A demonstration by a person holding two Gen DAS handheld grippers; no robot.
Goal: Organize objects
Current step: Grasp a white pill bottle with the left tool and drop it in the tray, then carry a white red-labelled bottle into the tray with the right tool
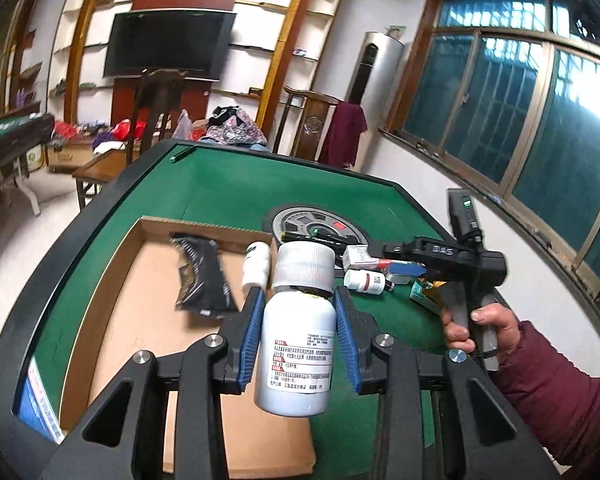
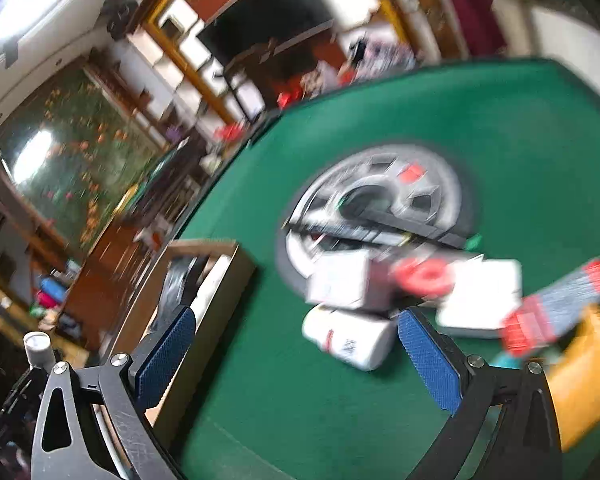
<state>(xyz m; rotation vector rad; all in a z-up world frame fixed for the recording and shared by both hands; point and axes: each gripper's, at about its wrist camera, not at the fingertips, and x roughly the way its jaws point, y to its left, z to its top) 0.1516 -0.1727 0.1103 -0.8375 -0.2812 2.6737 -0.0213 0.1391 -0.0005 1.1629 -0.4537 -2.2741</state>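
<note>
Two blue-padded claws in play. Left gripper [image 1: 300,300]: narrowly set, pads clamped on the shoulders of a white bottle [image 1: 296,356], cap pointing away, carried in the air above the near edge of the cardboard box [image 1: 120,308] and the green table [image 1: 236,184]. Right gripper [image 2: 296,324]: spread wide, nothing between the pads, hovering low over the felt just short of the clutter; seen from the left view gripped by a hand [image 1: 480,324] in a maroon sleeve [image 1: 560,396].

Inside the box: one black packet [image 1: 204,276] lying flat, one small white bottle [image 1: 256,264] against the far wall.

Beyond, on the felt beside the box: one small white bottle lying on its side [image 2: 348,338], just ahead of the right claw's pad; one white carton [image 2: 340,280]; one red ring-shaped thing [image 2: 424,276], blurred; one flat white box [image 2: 484,300]; one red-and-grey tube [image 2: 556,308]; one yellow packet [image 2: 588,372] at the right edge. Farther still, one round grey centre panel [image 2: 420,188] with one dark pen [image 2: 372,232] across it.
</note>
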